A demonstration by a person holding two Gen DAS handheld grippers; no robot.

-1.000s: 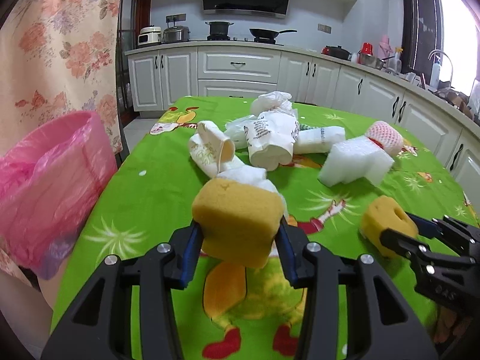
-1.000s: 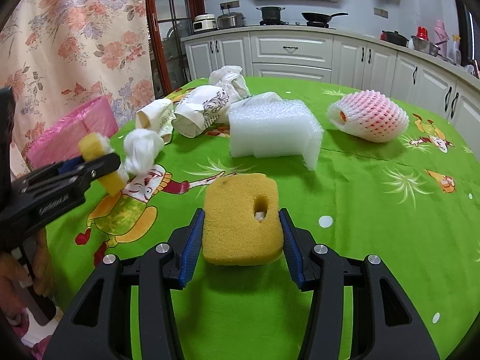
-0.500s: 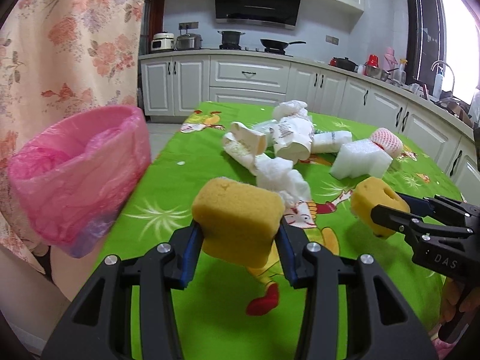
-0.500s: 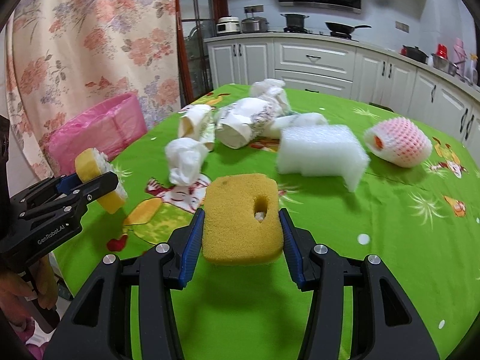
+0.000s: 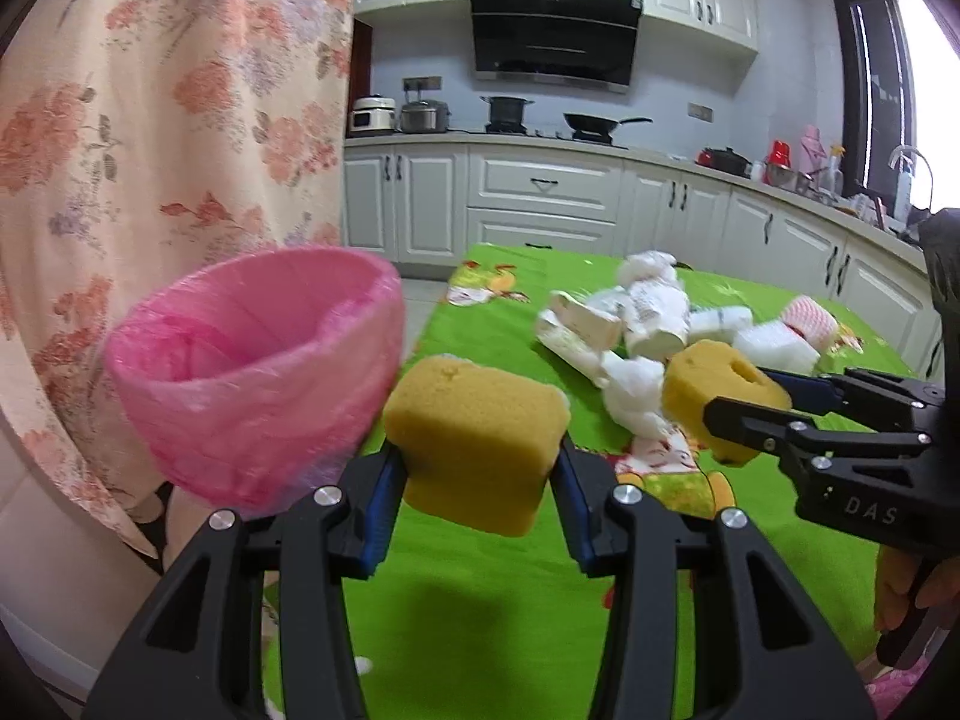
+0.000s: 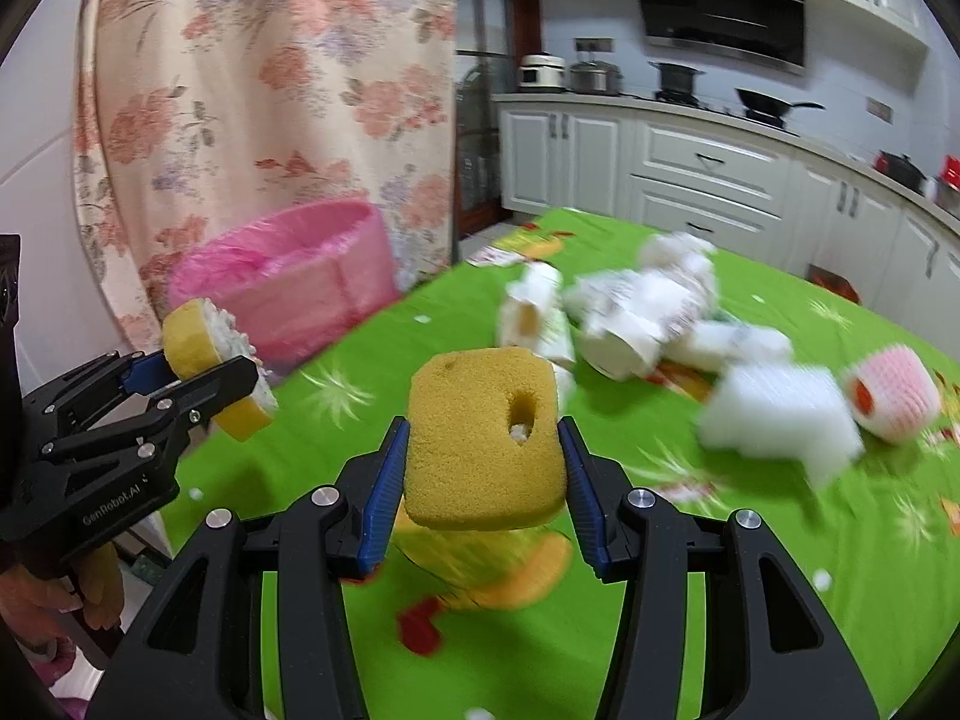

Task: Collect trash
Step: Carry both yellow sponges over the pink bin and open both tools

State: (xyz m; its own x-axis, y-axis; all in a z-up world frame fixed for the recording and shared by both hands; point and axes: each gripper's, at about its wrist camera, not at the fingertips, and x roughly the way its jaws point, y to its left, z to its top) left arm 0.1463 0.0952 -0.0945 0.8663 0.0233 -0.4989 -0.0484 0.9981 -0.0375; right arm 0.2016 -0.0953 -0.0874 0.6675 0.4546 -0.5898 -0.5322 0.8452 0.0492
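Between the blue pads (image 5: 379, 507) of the left gripper (image 5: 474, 507) a yellow sponge (image 5: 474, 441) is clamped, its flanks pressed in slightly by the grip. The right gripper (image 6: 483, 498) is likewise closed on a second sponge (image 6: 485, 438), this one pierced by a hole (a white crumb appears to be lodged in it, though blur makes that uncertain). Both pieces are carried clear above the green cloth (image 6: 690, 600).

Taking the pink bin (image 5: 252, 378) as the landmark: it stands off the cloth's edge, against the floral curtain (image 5: 150, 120). In the left view the sponge is seen just right of the bin's rim and a little nearer the camera, so the bin lies ahead and to the left of those fingers. The right gripper's sponge is farther out from the bin on the same side, with the left gripper between it and the bin. The left hand is therefore judged the nearer, and the likelier to drop first.

The bin's mouth faces upward and is lined with a pink bag; a release would need the fingers carried over the rim rather than beside it.

Well away from the bin, across the cloth, the remaining trash lies in a loose cluster: crumpled white paper (image 5: 642, 324), a white foam block (image 6: 780, 414) and a pink fruit net (image 6: 894, 399).
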